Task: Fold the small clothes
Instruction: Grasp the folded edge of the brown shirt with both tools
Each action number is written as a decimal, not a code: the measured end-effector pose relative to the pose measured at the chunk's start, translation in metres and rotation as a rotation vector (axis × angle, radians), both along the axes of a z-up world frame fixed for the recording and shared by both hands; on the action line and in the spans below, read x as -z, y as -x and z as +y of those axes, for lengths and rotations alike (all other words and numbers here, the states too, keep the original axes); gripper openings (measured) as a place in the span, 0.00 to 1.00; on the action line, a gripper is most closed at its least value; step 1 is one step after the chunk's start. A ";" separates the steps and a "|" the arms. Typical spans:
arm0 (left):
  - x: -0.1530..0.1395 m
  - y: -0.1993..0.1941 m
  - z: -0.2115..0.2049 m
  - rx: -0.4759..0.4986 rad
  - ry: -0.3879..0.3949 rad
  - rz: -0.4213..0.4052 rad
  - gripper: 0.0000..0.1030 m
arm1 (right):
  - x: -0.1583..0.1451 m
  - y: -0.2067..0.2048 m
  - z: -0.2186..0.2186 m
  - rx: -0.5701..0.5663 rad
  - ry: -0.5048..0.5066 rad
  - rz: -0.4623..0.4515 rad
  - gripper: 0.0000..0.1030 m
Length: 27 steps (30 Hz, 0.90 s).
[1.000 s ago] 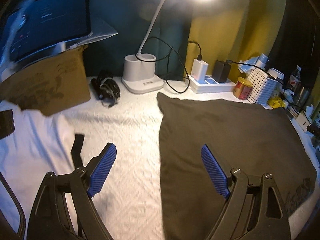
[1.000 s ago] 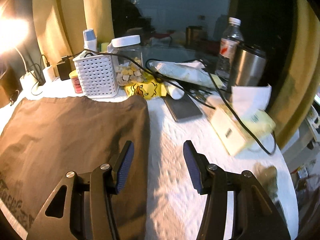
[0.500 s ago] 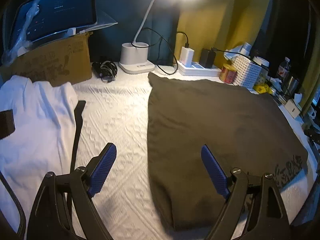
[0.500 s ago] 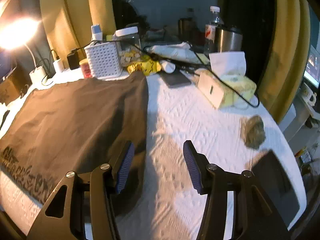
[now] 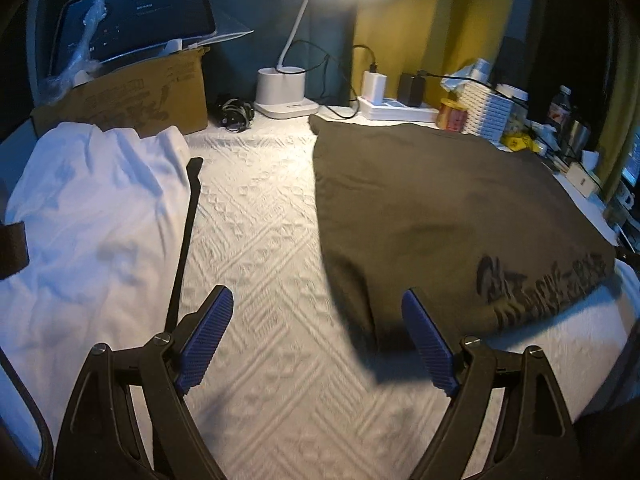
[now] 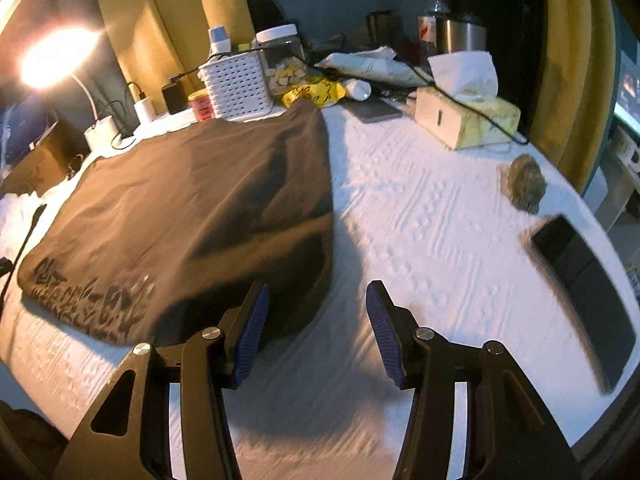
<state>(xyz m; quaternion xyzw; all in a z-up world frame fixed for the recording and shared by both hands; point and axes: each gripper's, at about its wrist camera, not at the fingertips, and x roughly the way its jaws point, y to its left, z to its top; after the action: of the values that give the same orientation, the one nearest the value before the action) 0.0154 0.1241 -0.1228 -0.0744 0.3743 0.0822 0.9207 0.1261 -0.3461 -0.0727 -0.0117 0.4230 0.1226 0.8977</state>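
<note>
A dark brown garment (image 5: 440,208) with black lettering near its front edge lies flat on the white quilted cloth; it also shows in the right wrist view (image 6: 192,216). My left gripper (image 5: 320,332) is open and empty, above the bare cloth near the garment's front left corner. My right gripper (image 6: 316,332) is open and empty, above the cloth at the garment's front right corner. A white garment (image 5: 92,216) lies crumpled at the left.
A cardboard box (image 5: 132,96), lamp base (image 5: 284,92) and power strip (image 5: 396,106) line the back. A white basket (image 6: 236,88), tissue box (image 6: 468,116), a brown lump (image 6: 524,184) and a black phone (image 6: 584,288) sit at the right.
Both grippers have pulled back toward the table's front edge, so more of the brown garment and its lettering shows. The jaws have stayed open.
</note>
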 end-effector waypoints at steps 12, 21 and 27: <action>0.012 0.003 -0.002 0.005 0.001 0.043 0.39 | 0.007 0.007 0.001 -0.020 -0.129 0.052 0.52; 0.016 -0.009 0.002 -0.007 0.142 0.026 0.39 | 0.013 0.002 0.011 -0.025 -0.141 0.065 0.48; 0.025 -0.014 -0.004 0.011 0.156 0.055 0.39 | 0.016 0.001 0.014 -0.017 -0.151 0.066 0.45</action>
<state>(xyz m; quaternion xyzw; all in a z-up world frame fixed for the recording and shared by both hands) 0.0296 0.1203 -0.1475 -0.1418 0.4052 0.0497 0.9018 0.1249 -0.3321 -0.0888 0.0562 0.4417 0.1621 0.8806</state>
